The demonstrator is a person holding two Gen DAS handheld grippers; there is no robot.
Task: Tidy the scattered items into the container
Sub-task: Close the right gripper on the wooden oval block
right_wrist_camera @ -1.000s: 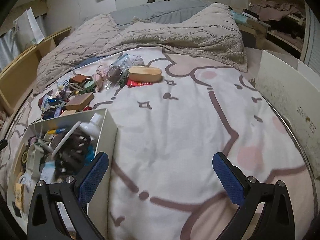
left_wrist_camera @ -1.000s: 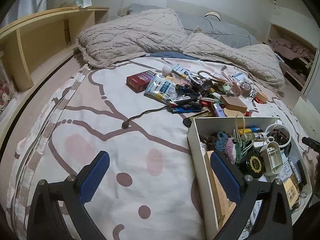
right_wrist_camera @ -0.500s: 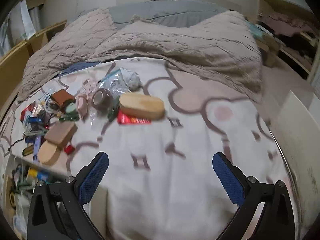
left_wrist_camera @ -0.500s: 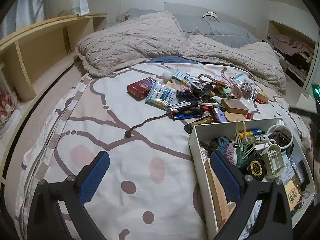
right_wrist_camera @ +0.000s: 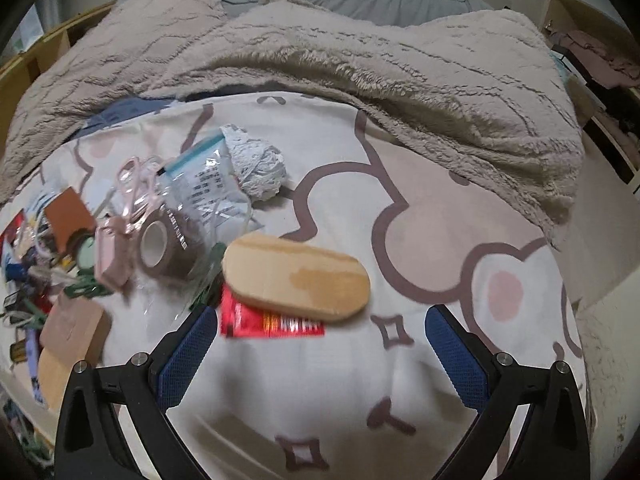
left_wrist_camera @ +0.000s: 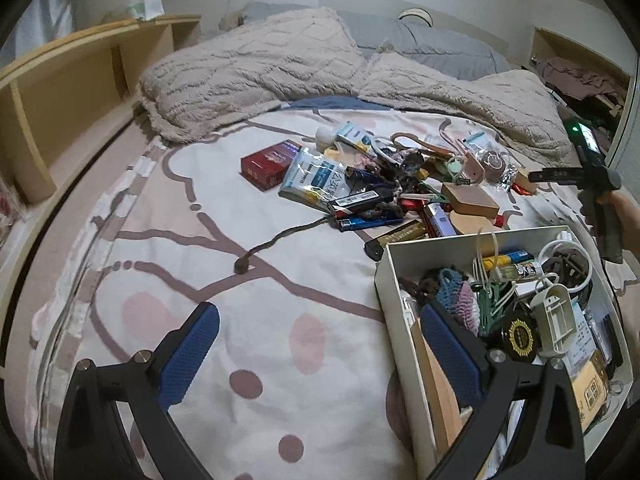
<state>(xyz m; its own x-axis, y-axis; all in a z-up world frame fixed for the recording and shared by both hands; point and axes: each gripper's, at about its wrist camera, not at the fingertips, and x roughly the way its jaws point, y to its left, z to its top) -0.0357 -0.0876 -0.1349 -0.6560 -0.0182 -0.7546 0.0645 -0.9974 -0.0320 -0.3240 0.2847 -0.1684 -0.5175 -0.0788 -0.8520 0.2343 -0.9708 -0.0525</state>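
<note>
A white box holding several small items sits on the bed at the right of the left wrist view. Beyond it lies a scatter of items: a red packet box, lighters, wooden blocks. My left gripper is open and empty, low over the bedspread beside the box. My right gripper is open and empty, just short of an oval wooden block lying on a red sachet. A brown tape roll in a clear bag lies to its left. The right gripper also shows in the left wrist view.
A fuzzy beige blanket is bunched across the far side of the bed. A wooden shelf unit runs along the left. A white yarn ball lies behind the clear bag. Patterned bedspread lies bare near the left gripper.
My right gripper has moved forward from beside the box toward the oval wooden block and red sachet. The left gripper has barely moved. Both stay open.
</note>
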